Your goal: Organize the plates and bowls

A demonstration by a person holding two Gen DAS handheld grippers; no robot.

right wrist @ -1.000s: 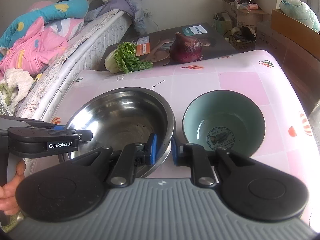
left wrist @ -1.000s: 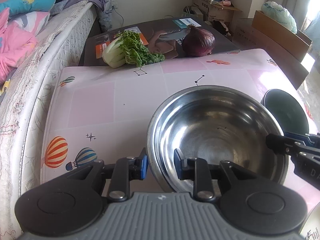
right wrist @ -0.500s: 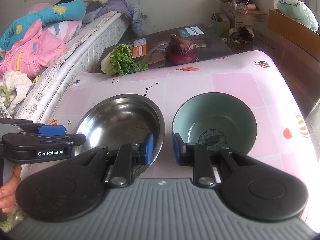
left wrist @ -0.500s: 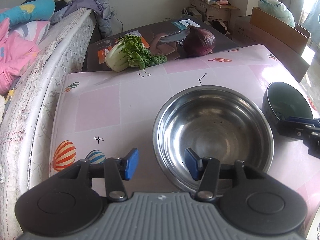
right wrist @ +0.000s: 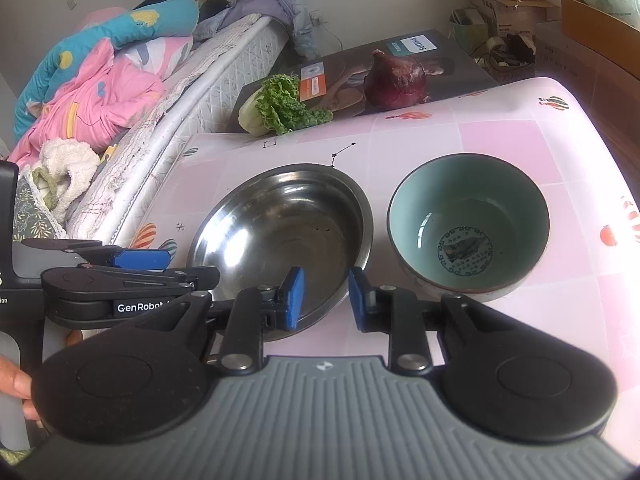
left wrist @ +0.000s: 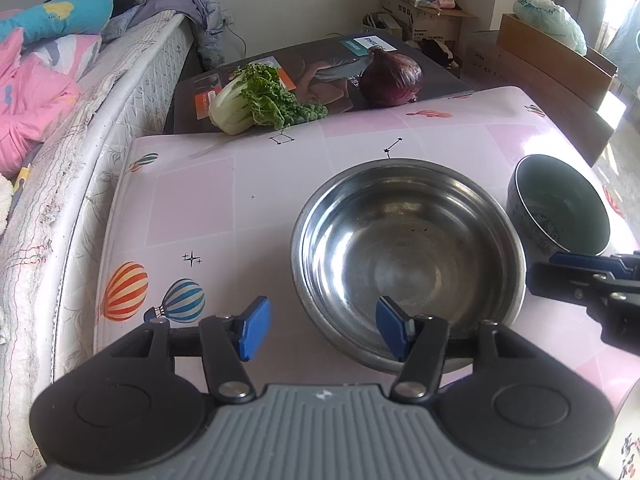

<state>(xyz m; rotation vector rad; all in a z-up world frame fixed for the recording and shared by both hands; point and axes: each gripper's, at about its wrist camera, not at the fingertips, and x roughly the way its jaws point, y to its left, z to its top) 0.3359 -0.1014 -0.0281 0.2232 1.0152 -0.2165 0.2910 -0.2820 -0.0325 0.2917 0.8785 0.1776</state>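
A steel bowl (left wrist: 408, 256) (right wrist: 280, 236) stands upright on the pink tablecloth (left wrist: 240, 208). To its right sits a dark bowl with a teal inside (left wrist: 560, 208) (right wrist: 468, 220), close beside it but apart. My left gripper (left wrist: 324, 330) (right wrist: 176, 268) straddles the steel bowl's near-left rim. Its jaws are opening, and the pads stand clear of the metal. My right gripper (right wrist: 326, 300) (left wrist: 552, 272) straddles the near-right rim. Its jaws are also opening, with a narrow gap to the rim on both sides.
A bok choy (left wrist: 256, 100) and a red onion (left wrist: 392, 76) lie on a dark flat box (right wrist: 452, 60) behind the table. A mattress with bedding (left wrist: 60, 132) runs along the left. Cardboard boxes (left wrist: 552, 56) stand at the back right. A person's hand (right wrist: 12, 384) holds the left gripper.
Both grippers were shut on the steel bowl's rim and have let go. Their jaws have widened, the left far more. The bowl rests on the table.
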